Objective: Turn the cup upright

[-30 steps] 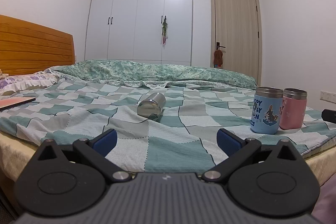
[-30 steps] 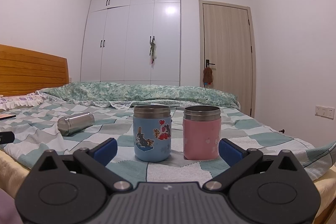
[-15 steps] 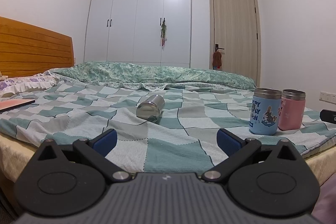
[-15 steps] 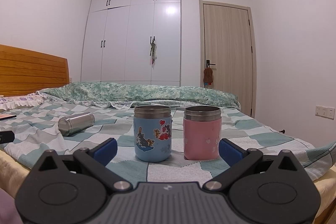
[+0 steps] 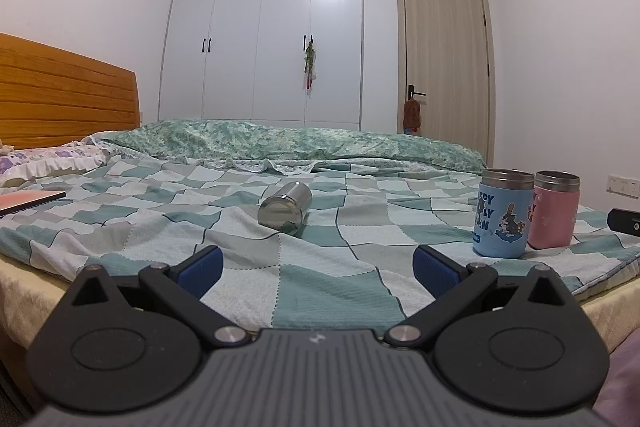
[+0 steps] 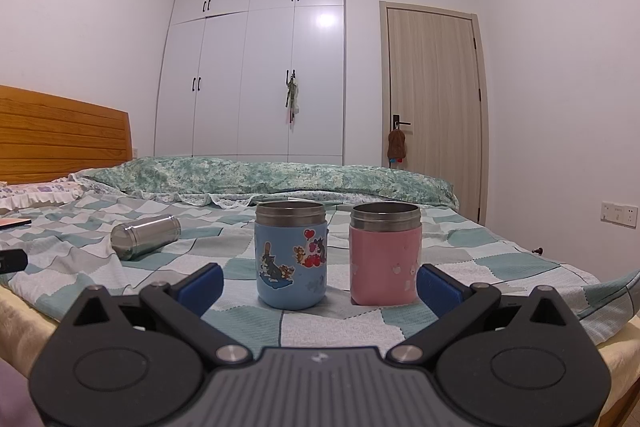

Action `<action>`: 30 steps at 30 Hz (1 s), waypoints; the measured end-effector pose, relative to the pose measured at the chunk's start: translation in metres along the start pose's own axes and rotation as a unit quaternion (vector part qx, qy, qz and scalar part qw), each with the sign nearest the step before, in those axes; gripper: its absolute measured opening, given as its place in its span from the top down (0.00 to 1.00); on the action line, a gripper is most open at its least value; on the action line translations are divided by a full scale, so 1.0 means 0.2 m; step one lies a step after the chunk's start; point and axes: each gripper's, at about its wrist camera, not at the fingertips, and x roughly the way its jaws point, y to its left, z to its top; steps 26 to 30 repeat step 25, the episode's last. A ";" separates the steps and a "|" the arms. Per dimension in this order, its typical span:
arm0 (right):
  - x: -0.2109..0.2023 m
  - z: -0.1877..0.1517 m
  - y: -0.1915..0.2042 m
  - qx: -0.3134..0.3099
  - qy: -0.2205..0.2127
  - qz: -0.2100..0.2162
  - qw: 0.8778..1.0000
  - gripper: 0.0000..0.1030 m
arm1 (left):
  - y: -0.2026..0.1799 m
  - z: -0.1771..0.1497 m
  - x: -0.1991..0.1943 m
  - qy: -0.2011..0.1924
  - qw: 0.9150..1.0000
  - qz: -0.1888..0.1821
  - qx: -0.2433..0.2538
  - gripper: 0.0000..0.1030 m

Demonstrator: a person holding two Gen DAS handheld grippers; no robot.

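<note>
The steel cup (image 5: 285, 209) lies on its side on the checked bedspread (image 5: 256, 267) of the bed, its closed flat end turned toward the left tool (image 5: 316, 269) and its body pointing away toward the rumpled green quilt (image 5: 288, 143) at the far edge. Taking that cup as the landmark: to its right, well apart from it, a blue cup (image 5: 503, 213) with cartoon stickers stands upright, and a pink cup (image 5: 554, 209) stands upright just beyond the blue one, the two close together or touching. To the left of the steel cup, well apart, a flat pink-covered book (image 5: 30, 201) rests on the bedspread near the wooden headboard (image 5: 64, 95). Behind the cup, past the quilt, stand a white wardrobe (image 5: 264, 27) and a wooden door (image 5: 446, 63). The left tool is released, its blue pads spread wide and clear of the cup, which sits beyond them. In the right wrist view the right tool (image 6: 318, 285) is likewise released, holding nothing, and faces the two upright cups, with the steel cup (image 6: 145, 237) off to its left.
</note>
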 end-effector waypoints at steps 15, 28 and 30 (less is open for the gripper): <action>0.00 0.00 0.00 0.000 0.000 0.000 1.000 0.00 | 0.00 0.00 -0.01 -0.003 1.000 -0.002 0.001 0.00; 0.00 0.00 0.00 0.000 0.000 0.000 1.000 0.00 | 0.01 0.01 -0.02 -0.006 1.000 -0.003 0.003 0.00; 0.00 0.00 0.00 0.000 0.000 0.000 1.000 0.00 | 0.01 0.01 -0.02 -0.006 1.000 -0.003 0.003 0.00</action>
